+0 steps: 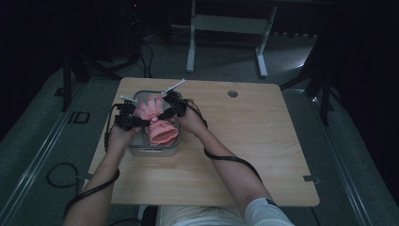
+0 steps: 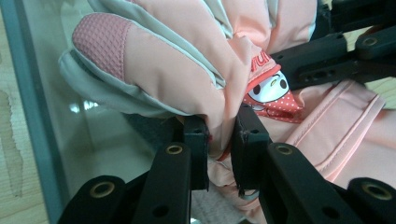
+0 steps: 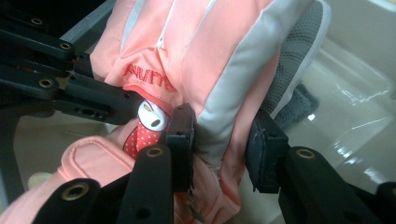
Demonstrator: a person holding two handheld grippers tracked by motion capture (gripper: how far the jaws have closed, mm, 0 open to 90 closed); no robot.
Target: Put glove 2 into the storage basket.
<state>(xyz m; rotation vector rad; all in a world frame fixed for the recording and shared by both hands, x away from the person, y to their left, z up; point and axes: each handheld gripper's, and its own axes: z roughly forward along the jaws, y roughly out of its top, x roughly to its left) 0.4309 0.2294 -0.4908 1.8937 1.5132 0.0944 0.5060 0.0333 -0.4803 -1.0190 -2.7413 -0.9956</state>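
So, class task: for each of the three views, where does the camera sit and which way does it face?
High view: above the person's side, looking forward and down at the wooden table; both forearms show.
Left gripper view: rides the left tool, facing the padded pink glove.
Right gripper view: rides the right tool, facing that glove.
Shared: glove, grey plastic bin.

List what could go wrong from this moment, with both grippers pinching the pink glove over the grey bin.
1. The left gripper pinches only a thin fold of the pink glove, so the fabric could slip free.
2. The right gripper grips a bulkier section; uneven holds might twist the glove as it goes into the grey bin.
3. The cuff hangs over the bin's near rim and could end up draped outside rather than inside.
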